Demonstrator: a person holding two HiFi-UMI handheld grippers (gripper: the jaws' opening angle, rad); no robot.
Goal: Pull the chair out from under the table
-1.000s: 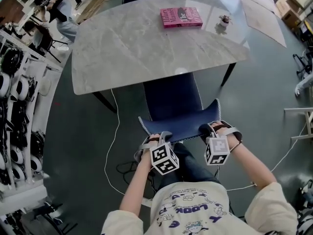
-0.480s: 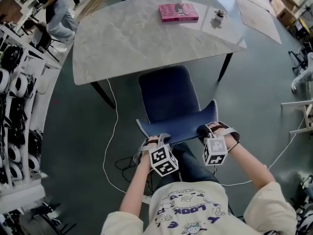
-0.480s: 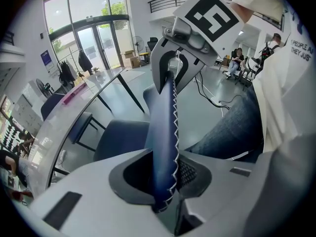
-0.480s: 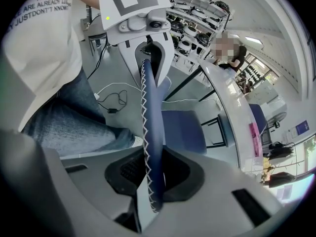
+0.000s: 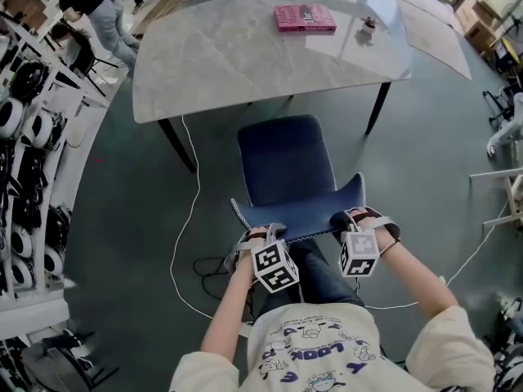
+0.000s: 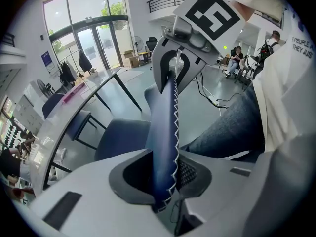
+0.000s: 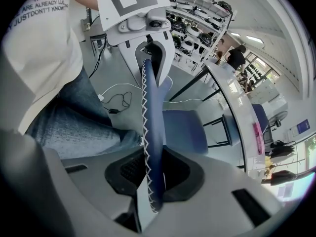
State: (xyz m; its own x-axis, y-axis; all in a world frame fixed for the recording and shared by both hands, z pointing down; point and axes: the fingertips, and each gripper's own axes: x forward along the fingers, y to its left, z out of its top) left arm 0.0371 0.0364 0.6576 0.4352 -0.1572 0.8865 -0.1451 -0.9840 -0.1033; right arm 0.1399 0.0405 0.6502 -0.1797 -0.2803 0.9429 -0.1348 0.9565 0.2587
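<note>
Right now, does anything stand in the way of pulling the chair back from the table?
Only the person's legs, close behind the chair; a white cable lies on the floor to its left.

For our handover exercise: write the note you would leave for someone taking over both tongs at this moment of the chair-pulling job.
Left tongs: shut on the top edge of the backrest of the dark blue padded chair, left end.
Right tongs: shut on the same edge, right end.
The chair appears just clear of the grey marble-top table. A white cable lies on the floor beside it.
Done: grip made, seat out.
Left: perhaps a little more pull, then release.
</note>
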